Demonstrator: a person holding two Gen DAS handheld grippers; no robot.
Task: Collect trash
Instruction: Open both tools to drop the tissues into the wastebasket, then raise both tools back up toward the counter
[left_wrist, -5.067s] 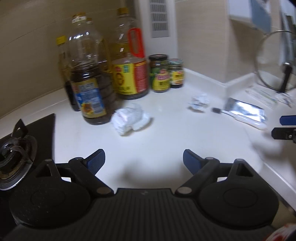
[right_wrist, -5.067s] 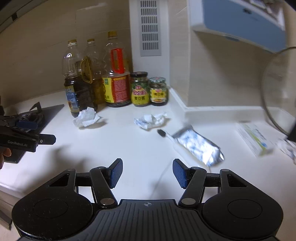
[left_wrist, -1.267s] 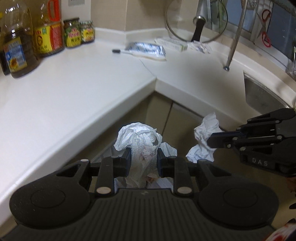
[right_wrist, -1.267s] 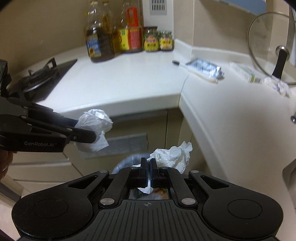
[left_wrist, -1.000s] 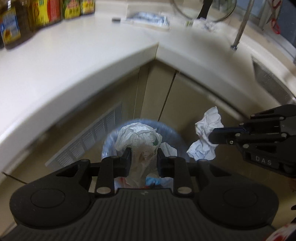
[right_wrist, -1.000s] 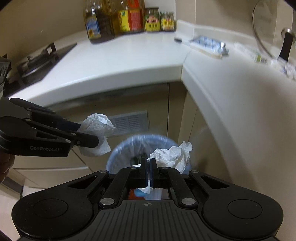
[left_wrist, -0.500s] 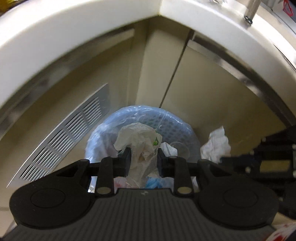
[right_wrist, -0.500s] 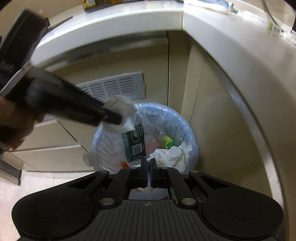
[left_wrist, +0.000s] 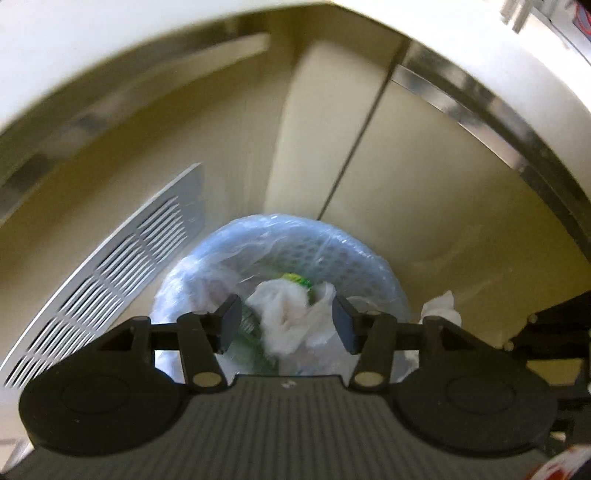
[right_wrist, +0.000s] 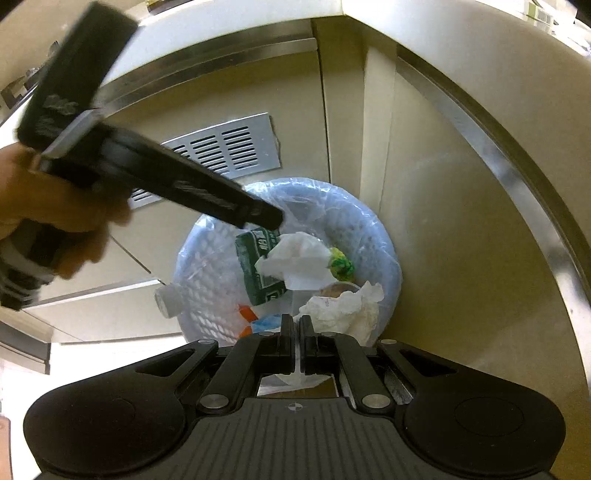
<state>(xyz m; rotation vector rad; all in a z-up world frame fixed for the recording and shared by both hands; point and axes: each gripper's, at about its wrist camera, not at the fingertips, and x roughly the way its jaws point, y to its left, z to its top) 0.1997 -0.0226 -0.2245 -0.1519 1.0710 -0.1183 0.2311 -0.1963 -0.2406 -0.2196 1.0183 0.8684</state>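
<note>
Your fingers on the left gripper (left_wrist: 287, 324) are spreading apart, and the crumpled white paper (left_wrist: 284, 317) sits loose between them without a pad pressing on it, right over the trash bin (left_wrist: 369, 258). Your right gripper (right_wrist: 297, 341) has its fingers pressed tight on a second white tissue (right_wrist: 345, 308), which hangs at the near edge of the bin. Behind the bin stand cream cabinet doors (right_wrist: 436, 229), and a white counter edge (right_wrist: 236, 14) with a shiny metal strip curves above them. A white vent grille (left_wrist: 99, 291) is set in the cabinet to the left of the bin. The bin is a round mesh basket lined with a clear bluish bag (right_wrist: 365, 218). Inside it lie a green printed packet (right_wrist: 258, 273), a yellow-green lump (right_wrist: 341, 264), a bit of orange and blue wrapper (right_wrist: 255, 321), and a clear bottle (right_wrist: 168, 301) poking over the left rim. Your left hand (right_wrist: 55, 210) grips the black handle above and left of the bin, and both tools tip steeply down at it.
</note>
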